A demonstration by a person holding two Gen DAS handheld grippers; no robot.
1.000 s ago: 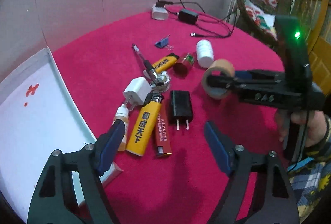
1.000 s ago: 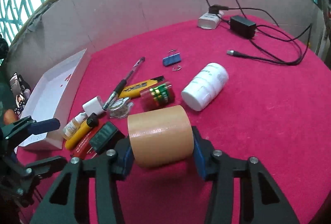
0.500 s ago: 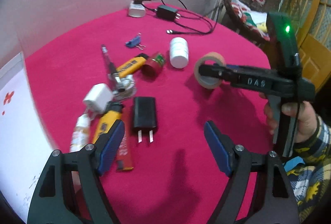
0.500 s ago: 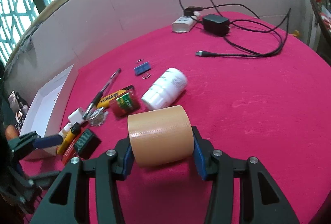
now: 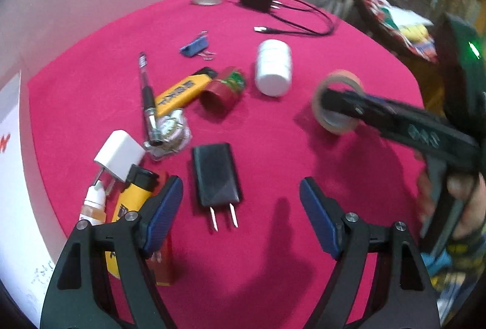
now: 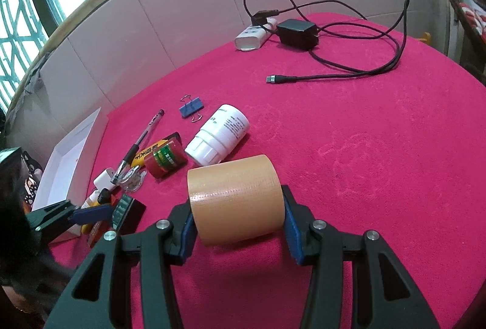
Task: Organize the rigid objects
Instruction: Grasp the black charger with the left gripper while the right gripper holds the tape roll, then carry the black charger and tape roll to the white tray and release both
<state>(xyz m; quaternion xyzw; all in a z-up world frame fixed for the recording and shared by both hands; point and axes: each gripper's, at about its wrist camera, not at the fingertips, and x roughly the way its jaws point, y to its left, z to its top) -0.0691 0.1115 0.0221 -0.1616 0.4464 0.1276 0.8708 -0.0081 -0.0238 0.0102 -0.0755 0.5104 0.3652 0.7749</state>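
My right gripper (image 6: 238, 230) is shut on a tan tape roll (image 6: 235, 201), held just above the red cloth; the roll also shows in the left wrist view (image 5: 334, 100). My left gripper (image 5: 241, 215) is open and empty, low over a black plug charger (image 5: 216, 174). Beside it lie a white charger (image 5: 120, 159), a yellow lighter (image 5: 129, 210), a small dropper bottle (image 5: 94, 206), a pen (image 5: 147, 98), a yellow utility knife (image 5: 182, 92), a red-green battery pack (image 5: 224, 89), a white pill bottle (image 5: 273, 71) and a blue binder clip (image 5: 194, 45).
A white cardboard box (image 6: 65, 165) stands at the table's left edge. A power strip (image 6: 253, 36), a black adapter (image 6: 299, 33) and a looped cable (image 6: 358, 68) lie at the back. A pale wall rings the table's far side.
The left gripper has shifted right and closer to the cluster, so the black charger now lies between its fingers. The right gripper has carried the tape roll rightward, away from the cluster.
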